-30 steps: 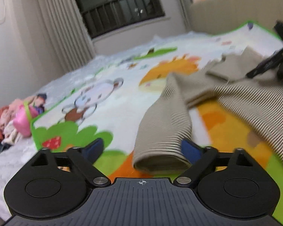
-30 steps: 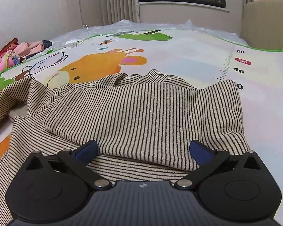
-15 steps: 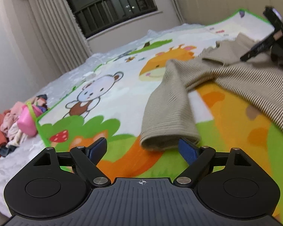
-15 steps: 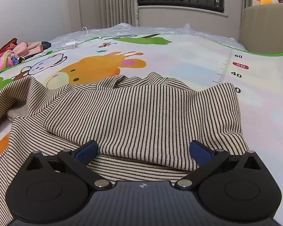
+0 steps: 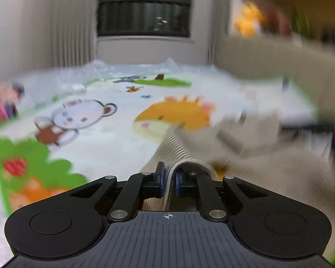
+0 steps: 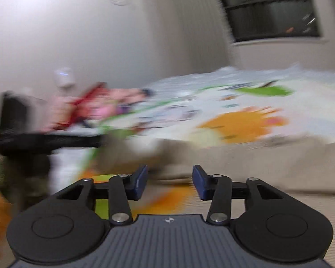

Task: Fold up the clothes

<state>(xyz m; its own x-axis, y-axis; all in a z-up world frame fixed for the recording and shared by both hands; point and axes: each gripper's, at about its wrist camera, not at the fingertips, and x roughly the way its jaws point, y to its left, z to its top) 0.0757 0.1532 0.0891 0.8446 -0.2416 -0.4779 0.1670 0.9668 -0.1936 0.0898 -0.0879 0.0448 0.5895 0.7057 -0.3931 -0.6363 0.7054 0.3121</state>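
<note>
Left gripper (image 5: 168, 183), bottom centre of its view, is clamped on the cuff of the striped sleeve (image 5: 178, 149), probably to carry it across for the fold. Its jaws have just closed on the cloth. The striped top (image 6: 268, 163) lies on the cartoon play mat (image 5: 114, 134), lower right. Right gripper (image 6: 170, 182): pads half apart, just narrowing, nothing between them.

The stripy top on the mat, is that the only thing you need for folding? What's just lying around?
For the folding:
- stripy top, its sleeve end pinched in the left gripper
- right gripper, jaws just been closing, nothing between them
- play mat it lies on

Just lying about:
- pile of pink and red clothes
- yellow soft toy
- window and curtains
</note>
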